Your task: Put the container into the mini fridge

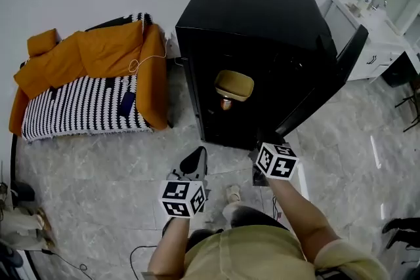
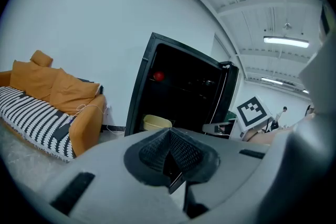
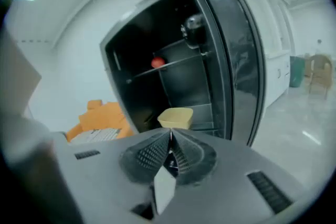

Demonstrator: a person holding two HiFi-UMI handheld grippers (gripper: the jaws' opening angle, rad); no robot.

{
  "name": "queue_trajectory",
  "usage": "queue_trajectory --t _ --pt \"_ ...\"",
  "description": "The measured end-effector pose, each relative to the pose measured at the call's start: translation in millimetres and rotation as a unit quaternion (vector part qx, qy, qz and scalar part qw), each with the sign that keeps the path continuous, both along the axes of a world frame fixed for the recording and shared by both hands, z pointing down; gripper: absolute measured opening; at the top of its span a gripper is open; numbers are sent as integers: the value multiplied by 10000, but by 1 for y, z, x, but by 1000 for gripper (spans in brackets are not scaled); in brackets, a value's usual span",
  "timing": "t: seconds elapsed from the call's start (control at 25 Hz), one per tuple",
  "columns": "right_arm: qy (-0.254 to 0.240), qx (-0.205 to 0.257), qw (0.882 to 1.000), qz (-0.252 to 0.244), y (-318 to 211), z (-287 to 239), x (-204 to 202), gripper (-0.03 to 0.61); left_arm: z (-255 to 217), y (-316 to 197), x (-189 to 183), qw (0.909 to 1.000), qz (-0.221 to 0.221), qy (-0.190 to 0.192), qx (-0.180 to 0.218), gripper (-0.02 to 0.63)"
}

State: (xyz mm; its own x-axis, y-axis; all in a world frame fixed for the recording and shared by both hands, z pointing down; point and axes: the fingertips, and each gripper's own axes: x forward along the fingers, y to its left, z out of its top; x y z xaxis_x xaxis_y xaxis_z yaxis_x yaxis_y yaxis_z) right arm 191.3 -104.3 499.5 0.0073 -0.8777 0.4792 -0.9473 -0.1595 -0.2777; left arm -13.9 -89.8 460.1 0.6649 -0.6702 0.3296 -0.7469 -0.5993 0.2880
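A black mini fridge (image 1: 256, 16) stands open on the floor, its door (image 1: 328, 85) swung out to the right. Inside it, on the lower level, sits a pale yellow container (image 1: 233, 84), also seen as the container (image 3: 175, 117) in the right gripper view and the container (image 2: 156, 123) in the left gripper view. A red item (image 3: 158, 62) lies on the upper shelf. My left gripper (image 1: 195, 160) hovers low in front of the fridge, jaws shut and empty. My right gripper (image 1: 261, 151) is near the door's lower edge, jaws shut and empty too.
An orange sofa (image 1: 85, 85) with a striped black-and-white cover stands left of the fridge, a cable (image 1: 141, 62) trailing over its arm. White cabinets with a sink (image 1: 371, 26) are at the far right. A dark chair (image 1: 410, 101) stands at the right edge. Grey marble floor surrounds me.
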Motion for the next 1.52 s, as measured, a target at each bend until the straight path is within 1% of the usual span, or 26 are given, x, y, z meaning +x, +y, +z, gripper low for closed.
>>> queue_trajectory --t 0.32,0.52,0.68,0.76,0.92,1.12,1.24,1.32,1.52 --pt "-179 249 9987 -405 46 -18 -39 30 1 11 -2 9998 172 -98 -39 21" --pt "-56 265 9980 -572 69 -22 -52 29 -2 25 -1 9993 346 -107 -41 21" --pt "74 367 9971 -665 85 -32 -58 28 -7 40 -3 9989 439 -151 5 21" --pt "75 425 9967 -690 92 -36 -61 28 -7 46 -5 9988 458 -185 -9 20" --pt "15 509 9965 -661 107 -45 -65 28 -14 59 -7 9985 529 -103 0 21" --pt "105 592 9959 -677 118 -54 -69 28 -18 70 -8 9976 649 -203 119 21" --pt "106 618 9959 -648 123 -56 -70 28 -20 77 -6 9973 712 -117 126 21" --pt "87 622 9961 -624 125 -56 -70 28 -20 80 -6 9972 729 -70 118 21" --pt "80 650 9958 -646 129 -57 -74 28 -17 85 -11 9975 689 -109 90 21"
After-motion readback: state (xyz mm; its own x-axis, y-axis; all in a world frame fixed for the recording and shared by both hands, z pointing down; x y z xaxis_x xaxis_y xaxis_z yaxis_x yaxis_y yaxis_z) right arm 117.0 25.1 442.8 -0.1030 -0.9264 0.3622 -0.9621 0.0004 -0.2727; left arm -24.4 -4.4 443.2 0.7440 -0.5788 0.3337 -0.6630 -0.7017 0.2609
